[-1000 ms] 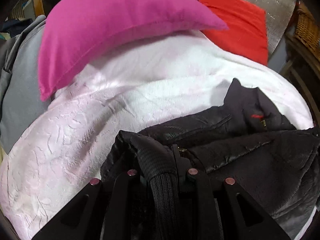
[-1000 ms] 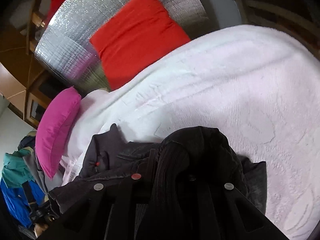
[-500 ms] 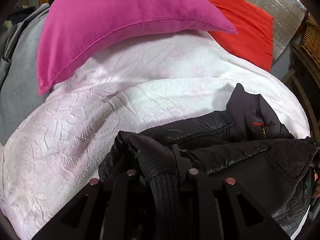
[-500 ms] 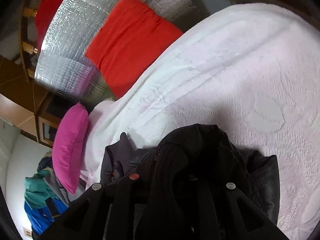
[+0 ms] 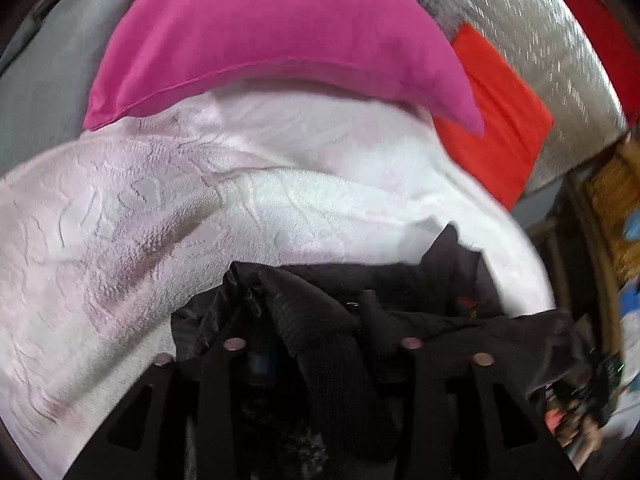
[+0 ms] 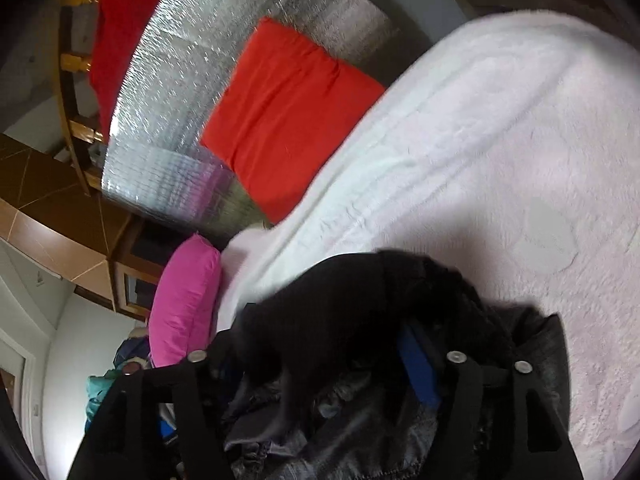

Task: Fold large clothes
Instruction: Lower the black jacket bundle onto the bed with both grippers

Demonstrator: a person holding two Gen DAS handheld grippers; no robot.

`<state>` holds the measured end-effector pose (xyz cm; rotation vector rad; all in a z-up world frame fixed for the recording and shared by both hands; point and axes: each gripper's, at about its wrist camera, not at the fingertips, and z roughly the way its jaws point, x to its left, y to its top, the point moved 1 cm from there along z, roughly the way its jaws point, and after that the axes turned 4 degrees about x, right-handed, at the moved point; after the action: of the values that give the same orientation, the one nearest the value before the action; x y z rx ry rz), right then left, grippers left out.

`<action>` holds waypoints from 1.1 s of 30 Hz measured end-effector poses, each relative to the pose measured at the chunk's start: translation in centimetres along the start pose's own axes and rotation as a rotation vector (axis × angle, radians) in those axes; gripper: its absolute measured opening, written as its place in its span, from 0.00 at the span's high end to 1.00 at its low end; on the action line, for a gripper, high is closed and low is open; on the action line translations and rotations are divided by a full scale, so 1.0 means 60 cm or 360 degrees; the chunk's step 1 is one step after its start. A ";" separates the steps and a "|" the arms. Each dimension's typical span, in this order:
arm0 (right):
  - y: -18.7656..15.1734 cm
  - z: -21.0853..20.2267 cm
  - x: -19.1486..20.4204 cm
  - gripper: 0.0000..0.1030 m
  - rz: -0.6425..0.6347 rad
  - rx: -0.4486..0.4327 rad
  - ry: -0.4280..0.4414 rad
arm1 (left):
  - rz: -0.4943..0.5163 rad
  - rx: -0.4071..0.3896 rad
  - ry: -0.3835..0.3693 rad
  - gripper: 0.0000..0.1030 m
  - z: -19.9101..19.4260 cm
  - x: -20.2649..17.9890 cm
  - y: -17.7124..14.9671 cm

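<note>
A black jacket (image 5: 420, 292) lies bunched on a pale pink bedspread (image 5: 120, 240). In the left wrist view my left gripper (image 5: 320, 344) is shut on the jacket's ribbed knit hem, which runs between the fingers. In the right wrist view my right gripper (image 6: 324, 356) has its fingers apart; the jacket's black cuff (image 6: 340, 300) is draped over the fingers and slipping off, and a blue pad (image 6: 420, 364) shows bare. The jacket's body (image 6: 340, 440) hangs below between the fingers.
A magenta pillow (image 5: 260, 32) and a red cushion (image 5: 500, 112) lie at the head of the bed against a silver foil panel (image 6: 240, 60). Grey fabric (image 5: 40, 92) lies left. Wooden furniture (image 6: 72, 60) and a clothes pile stand beside the bed.
My right gripper has opened and the jacket fabric is sliding out of it. My left gripper has carried its end of the jacket towards the magenta pillow. Both views are blurred by motion.
</note>
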<state>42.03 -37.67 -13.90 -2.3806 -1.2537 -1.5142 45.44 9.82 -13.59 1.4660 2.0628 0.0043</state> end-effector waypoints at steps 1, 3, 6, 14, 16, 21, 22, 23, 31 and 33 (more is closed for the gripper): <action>0.001 -0.008 0.003 0.27 -0.0016 -0.0033 -0.0002 | -0.0025 -0.0016 -0.0024 0.51 -0.005 0.004 0.003; 0.003 -0.016 0.005 0.27 -0.0025 -0.0046 0.0002 | -0.0070 -0.0082 -0.0044 0.40 -0.020 0.011 0.008; 0.005 -0.033 0.012 0.27 -0.0117 -0.0062 -0.0046 | -0.0122 -0.0215 -0.0041 0.32 -0.048 0.026 0.014; 0.002 -0.002 0.019 0.27 -0.0464 0.0067 -0.0387 | 0.0227 -0.0124 0.0194 0.31 -0.015 0.012 0.000; 0.001 0.017 0.022 0.27 -0.0560 0.0115 -0.0467 | 0.0311 -0.0077 0.0229 0.31 0.002 0.003 -0.004; 0.005 0.059 0.025 0.27 -0.0737 0.0191 -0.0608 | 0.0436 -0.0016 0.0316 0.31 0.044 -0.013 -0.006; 0.004 0.069 0.021 0.30 -0.0749 0.0217 -0.0644 | 0.0456 -0.0010 0.0346 0.32 0.049 -0.018 -0.009; 0.004 0.074 0.019 0.38 -0.0766 0.0236 -0.0672 | 0.0479 -0.0010 0.0364 0.41 0.054 -0.020 -0.011; -0.005 0.024 0.069 0.91 -0.0992 0.0040 -0.0809 | 0.0652 -0.0109 0.0439 0.88 0.043 -0.054 -0.022; 0.006 0.027 0.049 0.91 -0.0938 0.0029 -0.0879 | 0.0611 -0.0026 0.0477 0.87 0.075 -0.045 -0.019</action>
<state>44.03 -35.46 -12.31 -2.6555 -2.2234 -0.9092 47.12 5.58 -16.45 1.9245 1.9602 0.4156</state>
